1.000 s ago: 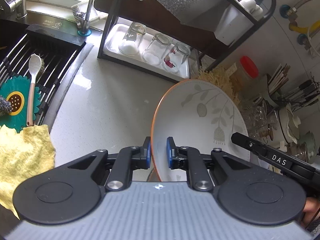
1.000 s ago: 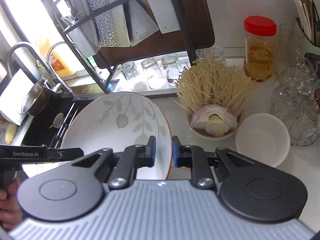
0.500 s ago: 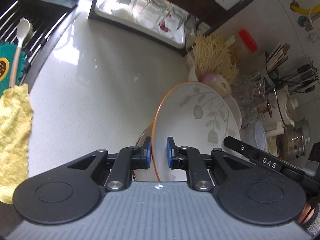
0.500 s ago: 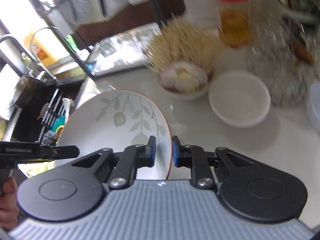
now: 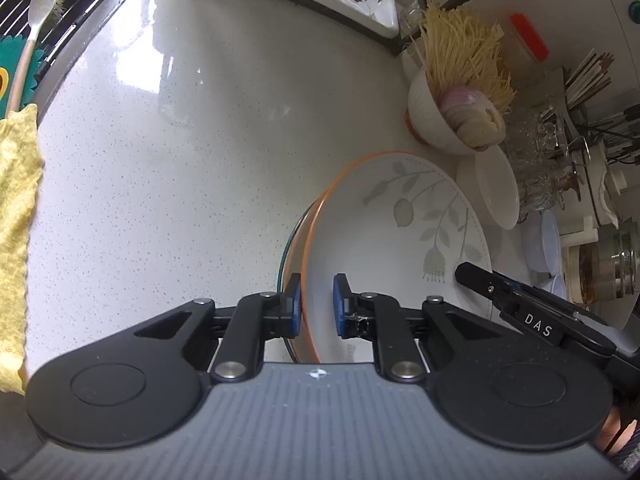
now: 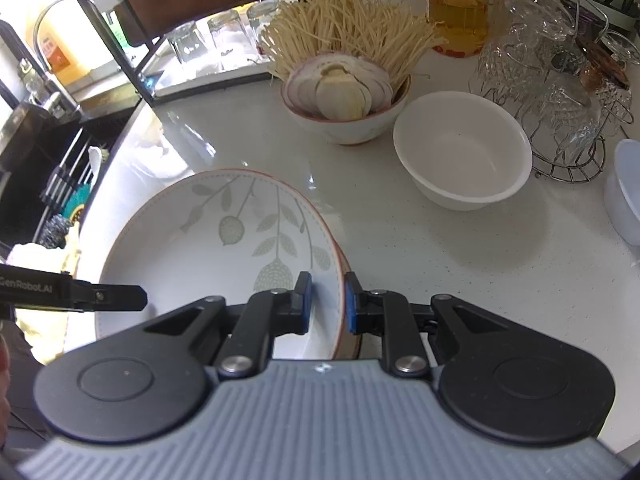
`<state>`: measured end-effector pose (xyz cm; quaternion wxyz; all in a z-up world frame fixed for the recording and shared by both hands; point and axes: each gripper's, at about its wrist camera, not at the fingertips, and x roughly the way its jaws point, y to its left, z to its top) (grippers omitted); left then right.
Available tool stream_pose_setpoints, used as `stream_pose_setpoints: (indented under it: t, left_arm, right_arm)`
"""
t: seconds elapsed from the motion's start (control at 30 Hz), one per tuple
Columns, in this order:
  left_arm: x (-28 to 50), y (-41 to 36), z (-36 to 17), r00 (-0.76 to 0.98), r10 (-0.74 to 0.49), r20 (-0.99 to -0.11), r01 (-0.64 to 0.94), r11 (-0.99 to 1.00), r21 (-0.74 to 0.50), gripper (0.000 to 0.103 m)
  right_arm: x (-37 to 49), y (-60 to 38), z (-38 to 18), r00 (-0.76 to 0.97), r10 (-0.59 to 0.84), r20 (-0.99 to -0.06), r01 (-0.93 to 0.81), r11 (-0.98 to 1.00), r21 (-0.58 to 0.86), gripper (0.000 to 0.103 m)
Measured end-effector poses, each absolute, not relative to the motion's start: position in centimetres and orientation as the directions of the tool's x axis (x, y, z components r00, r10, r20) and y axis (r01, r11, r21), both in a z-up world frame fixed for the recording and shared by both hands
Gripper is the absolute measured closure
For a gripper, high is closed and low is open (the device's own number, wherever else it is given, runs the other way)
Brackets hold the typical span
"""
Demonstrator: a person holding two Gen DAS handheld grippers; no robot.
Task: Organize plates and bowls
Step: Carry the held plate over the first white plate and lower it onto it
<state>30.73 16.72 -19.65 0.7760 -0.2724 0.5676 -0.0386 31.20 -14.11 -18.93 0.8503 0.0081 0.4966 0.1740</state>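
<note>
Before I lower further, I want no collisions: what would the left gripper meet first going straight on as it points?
Likely the bare counter. The left gripper, shut on the plate rim, points steeply down; another plate's rim shows just beneath, though depth is unclear.

A speckled white tabletop (image 5: 208,168) carries the clutter. A yellow cloth (image 5: 16,208) hangs at its left edge, beside a pale spoon (image 5: 34,28) lying on the dark sink rack. Upturned glasses (image 6: 224,42) stand on a white tray under a black shelf frame. A red-lidded jar (image 6: 458,12) of amber liquid stands beside cut-glass cups on a wire stand (image 6: 560,100).
</note>
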Motion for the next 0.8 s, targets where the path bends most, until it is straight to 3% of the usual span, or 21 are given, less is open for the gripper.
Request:
stream_pose_setpoints:
  t: [0.4,0.6,0.8]
  left_arm:
    - [30.9,15.7,-19.8,0.326,-0.362,-0.873,-0.215,0.871,-0.442,0.083]
    - [30.5,16.0,-19.5,0.329,-0.392,-0.859,-0.217,0.854,-0.473,0.068]
    - [30.1,16.2,-18.9,0.341,-0.389,-0.856,-0.228,0.849,-0.476,0.064]
  right_arm:
    - [31.1,-14.7,-18.9,0.464,0.312,-0.829,-0.313,0.933,0.176,0.083]
    - [30.9,-15.1,-18.5,0.472,0.334,-0.816,-0.314,0.928,0.198,0.083]
    - [30.9,-16.1,-17.8,0.509,0.342,-0.790,-0.293,0.932,0.215,0.081]
